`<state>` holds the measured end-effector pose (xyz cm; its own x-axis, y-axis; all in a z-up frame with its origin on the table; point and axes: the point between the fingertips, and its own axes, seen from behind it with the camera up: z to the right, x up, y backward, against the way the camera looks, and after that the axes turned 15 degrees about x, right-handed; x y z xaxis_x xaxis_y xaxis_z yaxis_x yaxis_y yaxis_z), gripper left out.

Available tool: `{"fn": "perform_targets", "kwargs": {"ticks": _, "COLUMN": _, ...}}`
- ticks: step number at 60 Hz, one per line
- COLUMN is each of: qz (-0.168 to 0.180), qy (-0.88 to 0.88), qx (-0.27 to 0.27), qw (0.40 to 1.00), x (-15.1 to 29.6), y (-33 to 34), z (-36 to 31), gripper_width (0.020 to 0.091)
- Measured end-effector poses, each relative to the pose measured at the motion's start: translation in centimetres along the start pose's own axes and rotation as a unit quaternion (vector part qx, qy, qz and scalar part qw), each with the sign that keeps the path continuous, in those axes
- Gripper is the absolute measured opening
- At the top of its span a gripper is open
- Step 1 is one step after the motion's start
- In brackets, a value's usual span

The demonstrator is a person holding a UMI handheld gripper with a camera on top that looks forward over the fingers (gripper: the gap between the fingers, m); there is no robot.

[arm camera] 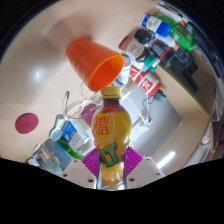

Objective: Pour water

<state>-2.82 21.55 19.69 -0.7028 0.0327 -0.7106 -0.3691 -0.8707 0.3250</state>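
Gripping a yellow bottle [111, 135] upright.
Gripper [109, 160] fingers narrowed, both pink pads pressing it; orange cup [97, 62] lies tipped just beyond.

The bottle [111, 135] carries a red label with white characters; they are too small to read.

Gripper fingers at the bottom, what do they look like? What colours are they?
The gripper has two fingers, each with a bright magenta pad on its inner face. One pad shows as a wedge with fine ridged lines; the other is mostly hidden. Pale, whitish finger bodies spread outward below the pads. No cables, sleeve or hand show in this view.
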Motion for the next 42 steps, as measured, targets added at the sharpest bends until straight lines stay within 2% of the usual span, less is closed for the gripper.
{"fn": "perform_targets", "kwargs": {"ticks": 6, "qz": 0.032, "qy": -0.091, "qx": -0.008, "qw": 0.995, "x": -0.6, "y": -0.1, "z": 0.8, "gripper_width": 0.0291}}
{"fn": "perform_targets", "kwargs": {"ticks": 10, "qz": 0.059, "qy": -0.252, "qx": -0.017, "qw": 0.966, "x": -3.0, "y": -0.2, "z": 1.8, "gripper_width": 0.0292}}
{"fn": "perform_targets", "kwargs": {"ticks": 11, "qz": 0.067, "qy": -0.308, "qx": -0.018, "qw": 0.949, "x": -3.8, "y": -0.1, "z": 1.8, "gripper_width": 0.0336}}
{"fn": "perform_targets", "kwargs": {"ticks": 12, "qz": 0.080, "qy": -0.368, "qx": -0.019, "qw": 0.926, "x": -4.6, "y": 0.0, "z": 1.7, "gripper_width": 0.0292}}
{"fn": "perform_targets", "kwargs": {"ticks": 13, "qz": 0.095, "qy": -0.429, "qx": -0.017, "qw": 0.898, "x": -5.2, "y": 0.0, "z": 1.4, "gripper_width": 0.0343}}
{"fn": "perform_targets", "kwargs": {"ticks": 14, "qz": 0.113, "qy": -0.484, "qx": -0.006, "qw": 0.868, "x": -5.6, "y": -0.1, "z": 1.1, "gripper_width": 0.0290}}
{"fn": "perform_targets", "kwargs": {"ticks": 17, "qz": 0.171, "qy": -0.636, "qx": 0.013, "qw": 0.753, "x": -5.9, "y": 0.3, "z": 0.2, "gripper_width": 0.0293}}
{"fn": "perform_targets", "kwargs": {"ticks": 19, "qz": 0.196, "qy": -0.712, "qx": 0.018, "qw": 0.674, "x": -6.6, "y": 0.6, "z": -0.8, "gripper_width": 0.0293}}
{"fn": "perform_targets", "kwargs": {"ticks": 24, "qz": 0.220, "qy": -0.824, "qx": 0.009, "qw": 0.522, "x": -8.2, "y": 1.1, "z": -4.4, "gripper_width": 0.0294}}
{"fn": "perform_targets", "kwargs": {"ticks": 28, "qz": 0.245, "qy": -0.857, "qx": 0.021, "qw": 0.453, "x": -7.0, "y": 1.3, "z": -7.5, "gripper_width": 0.0293}}
{"fn": "perform_targets", "kwargs": {"ticks": 29, "qz": 0.250, "qy": -0.865, "qx": 0.015, "qw": 0.435, "x": -5.3, "y": 1.6, "z": -8.6, "gripper_width": 0.0292}}
{"fn": "perform_targets", "kwargs": {"ticks": 35, "qz": 0.284, "qy": -0.862, "qx": 0.065, "qw": 0.414, "x": -3.0, "y": 0.4, "z": -11.9, "gripper_width": 0.0293}}
{"fn": "perform_targets", "kwargs": {"ticks": 38, "qz": 0.292, "qy": -0.867, "qx": 0.073, "qw": 0.398, "x": -0.1, "y": 0.2, "z": -13.9, "gripper_width": 0.0292}}
{"fn": "perform_targets", "kwargs": {"ticks": 42, "qz": 0.300, "qy": -0.864, "qx": 0.093, "qw": 0.393, "x": 0.7, "y": -1.0, "z": -15.4, "gripper_width": 0.0293}}
